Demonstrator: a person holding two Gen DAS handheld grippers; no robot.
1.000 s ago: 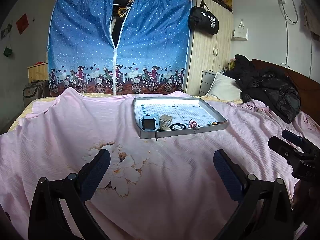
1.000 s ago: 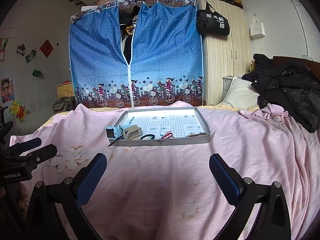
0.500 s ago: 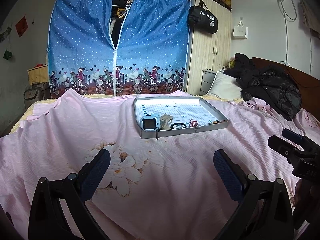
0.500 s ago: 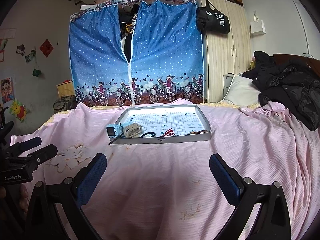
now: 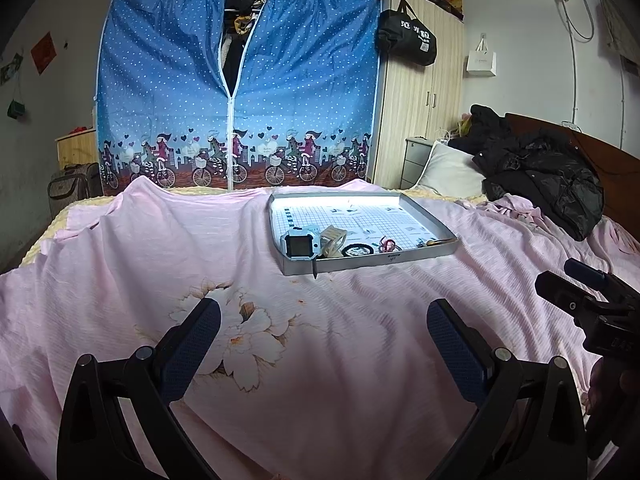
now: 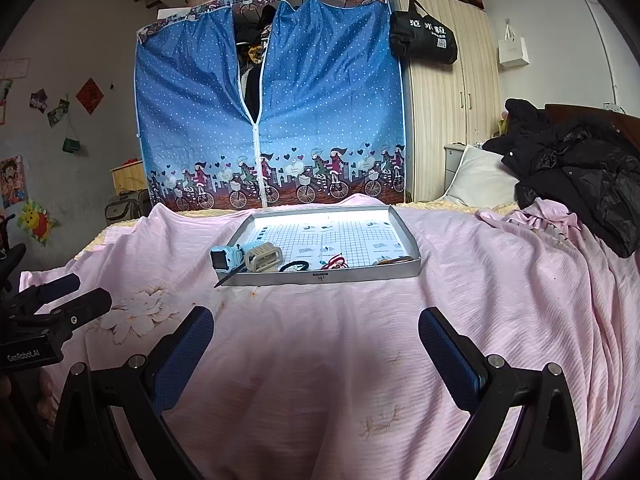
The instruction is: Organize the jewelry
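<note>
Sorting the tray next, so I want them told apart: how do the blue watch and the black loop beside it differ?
The blue watch is chunky, with a dark square face, and sits at the tray's near left corner; the black loop is thin and lies flat, nearer the middle. The watch's dark strap hangs over the front rim; the loop stays inside. Both lie along the tray's near edge, ungripped.

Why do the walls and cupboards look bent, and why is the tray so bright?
Both wrist views use fisheye lenses, so the wardrobe and walls bow toward dark, vignetted corners. In the left wrist view the tray floor glares white along its far edge; in the right wrist view the same glare washes out the tray's grid print.
</note>
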